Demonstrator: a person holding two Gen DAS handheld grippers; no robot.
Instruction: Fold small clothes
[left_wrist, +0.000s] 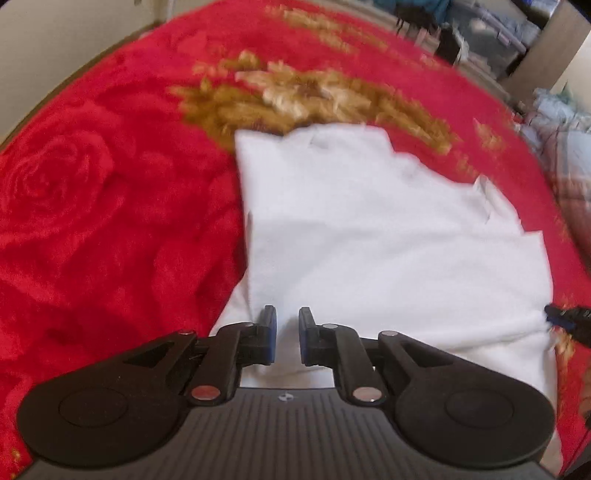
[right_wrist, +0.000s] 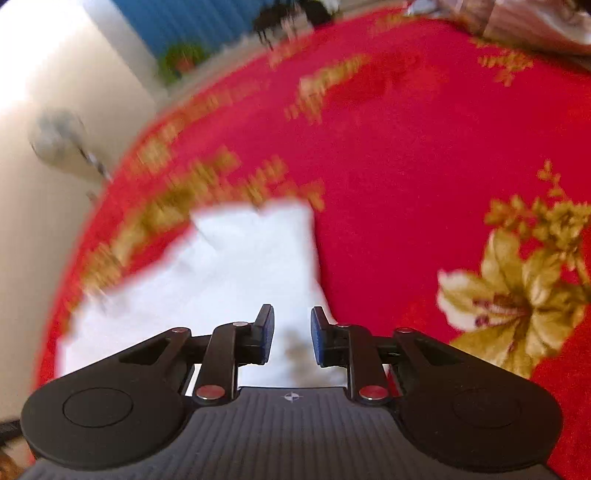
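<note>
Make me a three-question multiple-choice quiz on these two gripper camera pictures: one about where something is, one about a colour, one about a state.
1. Where does the white garment lie?
A. On a wooden floor
B. On the red blanket
C. In a basket

2. What colour are the flowers woven into the blanket?
A. Gold
B. Blue
C. Black

3. How do the left gripper jaws stand?
A. Clamped on a sock
B. Apart, with a gap between the pads
C. Hidden from view

Answers:
1 B, red blanket shows around the garment's edges.
2 A, the petals are golden and cream.
3 B, white cloth shows through the gap between the blue pads.
</note>
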